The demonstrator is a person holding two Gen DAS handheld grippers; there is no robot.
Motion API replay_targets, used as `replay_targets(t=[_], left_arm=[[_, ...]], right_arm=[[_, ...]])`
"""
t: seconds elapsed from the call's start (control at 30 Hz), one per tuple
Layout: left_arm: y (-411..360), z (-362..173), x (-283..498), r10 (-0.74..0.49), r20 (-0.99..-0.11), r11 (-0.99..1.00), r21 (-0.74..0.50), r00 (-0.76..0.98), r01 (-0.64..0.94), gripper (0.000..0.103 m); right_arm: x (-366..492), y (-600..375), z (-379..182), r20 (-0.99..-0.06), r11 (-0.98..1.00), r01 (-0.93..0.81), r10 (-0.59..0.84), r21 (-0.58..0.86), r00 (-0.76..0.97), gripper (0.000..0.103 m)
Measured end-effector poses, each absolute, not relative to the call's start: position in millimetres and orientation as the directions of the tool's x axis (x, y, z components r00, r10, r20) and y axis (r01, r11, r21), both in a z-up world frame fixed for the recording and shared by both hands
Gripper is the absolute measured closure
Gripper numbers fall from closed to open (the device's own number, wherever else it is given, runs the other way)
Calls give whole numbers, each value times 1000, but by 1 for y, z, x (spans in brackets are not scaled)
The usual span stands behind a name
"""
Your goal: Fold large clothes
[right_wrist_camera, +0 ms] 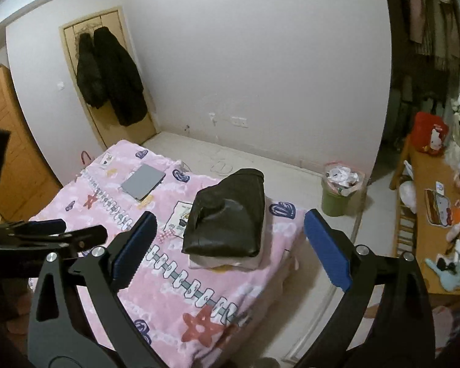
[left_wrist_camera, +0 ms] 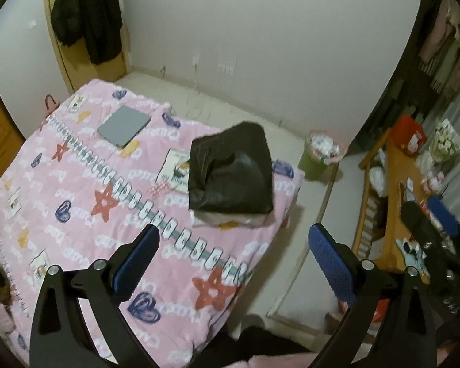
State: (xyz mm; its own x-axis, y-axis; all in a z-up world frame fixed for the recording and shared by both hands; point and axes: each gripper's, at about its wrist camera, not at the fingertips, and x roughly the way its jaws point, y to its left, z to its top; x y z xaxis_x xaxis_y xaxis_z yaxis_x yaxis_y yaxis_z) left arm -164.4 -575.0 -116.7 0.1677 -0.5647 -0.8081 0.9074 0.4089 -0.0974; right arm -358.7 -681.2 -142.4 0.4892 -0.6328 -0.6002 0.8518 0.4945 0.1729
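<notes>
Both of your grippers hang above the bed with nothing between their blue pads. Your left gripper [left_wrist_camera: 233, 257] has its jaws spread wide over the near part of the pink blanket [left_wrist_camera: 76, 202], and your right gripper [right_wrist_camera: 230, 245] stands just as wide, its fingers framing the pile without touching it. The folded black garment [right_wrist_camera: 227, 214] lies on top of a small stack of lighter folded clothes [right_wrist_camera: 224, 262], close to the bed's right edge and towards its far right corner. A grey laptop [right_wrist_camera: 142, 181] rests flat near the far edge of the bed. Beyond the bed's right edge, a green bin [right_wrist_camera: 337, 196] stands on the floor, and a wooden table [right_wrist_camera: 426, 230] crowded with small things runs along the right side.
</notes>
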Motion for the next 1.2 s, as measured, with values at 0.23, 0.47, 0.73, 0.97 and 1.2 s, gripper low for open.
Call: replay_targets(t=[0.23, 0.47, 0.73, 0.97, 1.2], left_arm=[[-575, -154, -166, -502, -854, 401, -88, 138, 912, 8], [-579, -155, -170, -474, -868, 404, -64, 149, 913, 8], [-581, -151, -159, -474, -857, 438, -30, 203, 899, 8], [-582, -152, -154, -469, -861, 445, -38, 197, 895, 8], [-581, -147, -157, -491, -846, 419, -19, 209, 908, 8]], right_arm=[[-355, -681, -178, -643, 500, 852, -604, 153, 470, 8], [-344, -676, -172, -650, 524, 840, -591, 141, 478, 7], [-335, -681, -176, -682, 533, 834, -559, 142, 472, 6], [-335, -686, -175, -682, 509, 845, -561, 162, 469, 6], [-335, -691, -174, -680, 505, 847, -563, 167, 470, 6]])
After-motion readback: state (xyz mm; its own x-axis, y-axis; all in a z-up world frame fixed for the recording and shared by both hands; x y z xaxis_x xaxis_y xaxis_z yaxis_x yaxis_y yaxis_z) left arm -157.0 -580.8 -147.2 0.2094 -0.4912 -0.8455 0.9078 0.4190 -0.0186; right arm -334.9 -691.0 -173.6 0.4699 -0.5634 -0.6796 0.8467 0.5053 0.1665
